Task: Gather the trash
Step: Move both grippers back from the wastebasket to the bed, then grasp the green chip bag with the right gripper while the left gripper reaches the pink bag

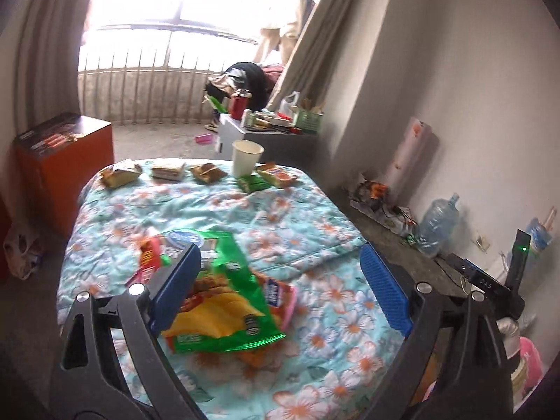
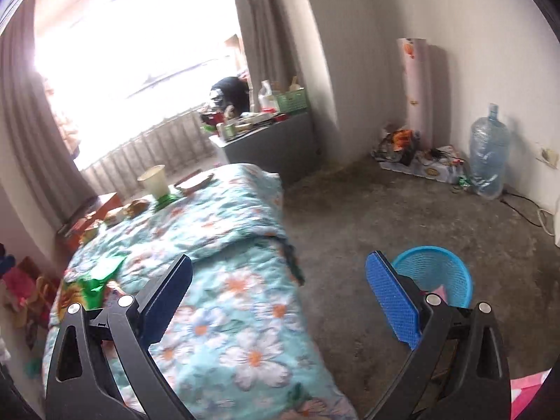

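A pile of snack wrappers (image 1: 224, 301), green, yellow and red, lies on the floral bed cover (image 1: 315, 217) near me. My left gripper (image 1: 280, 280) is open just above it, its left finger over the pile. At the far end of the bed stand a paper cup (image 1: 246, 157), a green packet (image 1: 252, 182) and several brownish wrappers (image 1: 168, 171). My right gripper (image 2: 280, 297) is open and empty over the bed's right edge. A blue mesh basket (image 2: 434, 276) stands on the floor by its right finger. The green wrappers (image 2: 98, 280) and the cup (image 2: 154, 180) also show in the right wrist view.
An orange box (image 1: 66, 168) stands left of the bed. A cluttered grey cabinet (image 2: 269, 140) stands beyond the bed. A large water bottle (image 2: 488, 154), a paper roll (image 2: 416, 91) and floor clutter (image 2: 413, 150) sit along the right wall. Bare concrete floor (image 2: 367, 217) lies right of the bed.
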`<action>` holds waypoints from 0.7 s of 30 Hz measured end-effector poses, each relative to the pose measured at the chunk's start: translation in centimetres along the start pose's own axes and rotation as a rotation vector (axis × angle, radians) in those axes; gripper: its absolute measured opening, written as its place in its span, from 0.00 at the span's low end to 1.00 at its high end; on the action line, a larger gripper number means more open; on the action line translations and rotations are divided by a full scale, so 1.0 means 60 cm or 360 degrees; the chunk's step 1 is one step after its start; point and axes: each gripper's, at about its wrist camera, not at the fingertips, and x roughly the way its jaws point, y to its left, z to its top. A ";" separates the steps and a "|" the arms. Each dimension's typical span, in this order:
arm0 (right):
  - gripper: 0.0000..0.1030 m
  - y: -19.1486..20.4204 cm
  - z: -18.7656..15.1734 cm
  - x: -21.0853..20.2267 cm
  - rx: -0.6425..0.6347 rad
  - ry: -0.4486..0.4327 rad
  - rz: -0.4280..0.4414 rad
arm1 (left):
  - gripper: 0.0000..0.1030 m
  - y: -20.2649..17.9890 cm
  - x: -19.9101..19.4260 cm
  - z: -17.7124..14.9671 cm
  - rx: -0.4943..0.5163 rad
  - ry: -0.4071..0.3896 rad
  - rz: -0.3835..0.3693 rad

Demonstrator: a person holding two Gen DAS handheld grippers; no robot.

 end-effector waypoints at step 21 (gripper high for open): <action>0.69 0.305 -0.068 0.260 0.0414 0.1056 0.1168 | 0.86 0.187 0.022 -0.088 -0.0184 0.0037 0.0306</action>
